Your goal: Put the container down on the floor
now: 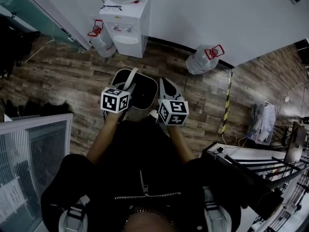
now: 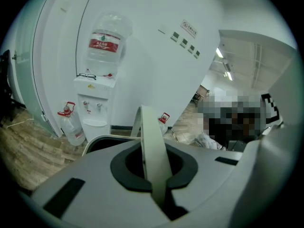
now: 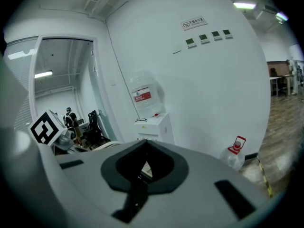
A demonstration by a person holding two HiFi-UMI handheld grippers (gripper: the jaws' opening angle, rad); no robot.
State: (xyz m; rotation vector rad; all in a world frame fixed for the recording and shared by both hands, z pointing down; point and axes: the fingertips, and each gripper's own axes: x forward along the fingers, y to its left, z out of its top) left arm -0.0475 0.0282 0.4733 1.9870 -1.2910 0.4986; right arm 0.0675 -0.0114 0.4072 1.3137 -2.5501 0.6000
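Currently, container [image 1: 143,96] is gripped by its handle [image 2: 149,137] in closed left gripper [image 2: 154,172]; right gripper [image 3: 141,175] is shut, apparently empty. To be lowered level, short of the water dispenser [image 1: 126,27].

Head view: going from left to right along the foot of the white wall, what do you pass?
floor water bottle → water dispenser → second water bottle → yellow-black striped strip

On the plank floor [image 1: 63,74] stand a water dispenser [image 1: 126,25], a left jug [image 1: 102,42] and a right jug [image 1: 203,59].
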